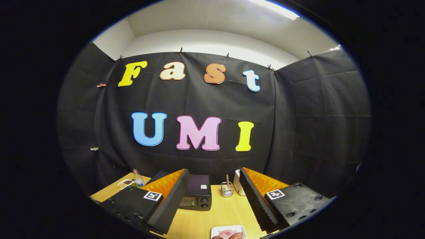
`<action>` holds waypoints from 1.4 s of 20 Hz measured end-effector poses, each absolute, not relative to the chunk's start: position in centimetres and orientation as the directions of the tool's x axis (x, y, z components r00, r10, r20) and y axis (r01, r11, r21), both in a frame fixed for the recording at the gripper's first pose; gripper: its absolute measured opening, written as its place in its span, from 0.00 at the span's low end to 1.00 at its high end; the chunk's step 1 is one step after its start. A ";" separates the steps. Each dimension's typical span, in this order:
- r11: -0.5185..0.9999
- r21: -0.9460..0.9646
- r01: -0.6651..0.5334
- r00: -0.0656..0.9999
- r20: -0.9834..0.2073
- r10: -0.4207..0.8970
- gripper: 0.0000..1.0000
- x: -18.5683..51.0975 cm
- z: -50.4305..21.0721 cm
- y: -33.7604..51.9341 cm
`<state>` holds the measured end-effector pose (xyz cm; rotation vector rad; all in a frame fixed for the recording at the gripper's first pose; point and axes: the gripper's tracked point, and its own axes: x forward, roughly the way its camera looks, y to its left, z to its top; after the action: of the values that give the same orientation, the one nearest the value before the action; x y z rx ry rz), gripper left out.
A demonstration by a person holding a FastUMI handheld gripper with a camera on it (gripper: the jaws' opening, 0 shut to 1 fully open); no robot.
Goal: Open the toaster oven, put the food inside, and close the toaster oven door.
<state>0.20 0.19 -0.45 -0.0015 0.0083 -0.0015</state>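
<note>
Tool (212, 199) fingers spread wide, gripping nothing, raised above the wooden worktop (222, 212). Toaster oven (197, 196) stands beyond the fingers toward the back wall, partly hidden by the left finger; door looks shut. Small plate with pinkish food (228, 232) lies between the fingers at the near edge. Wire holder (227, 190) and white container (237, 182) right of oven; bottle (137, 178) and dish (126, 183) far left.

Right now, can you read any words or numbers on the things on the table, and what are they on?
No text can be read.
Oven: white sticker on top, too small.
Bottle: label too blurred.
Gripper, open, oven beyond its fingers: square marks, no words.
</note>
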 end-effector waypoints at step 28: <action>0.981 0.133 -0.141 0.902 -0.391 0.183 0.98 12.9 -21.5 17.8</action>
<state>12.93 17.77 -21.47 0.1021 0.4134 0.1678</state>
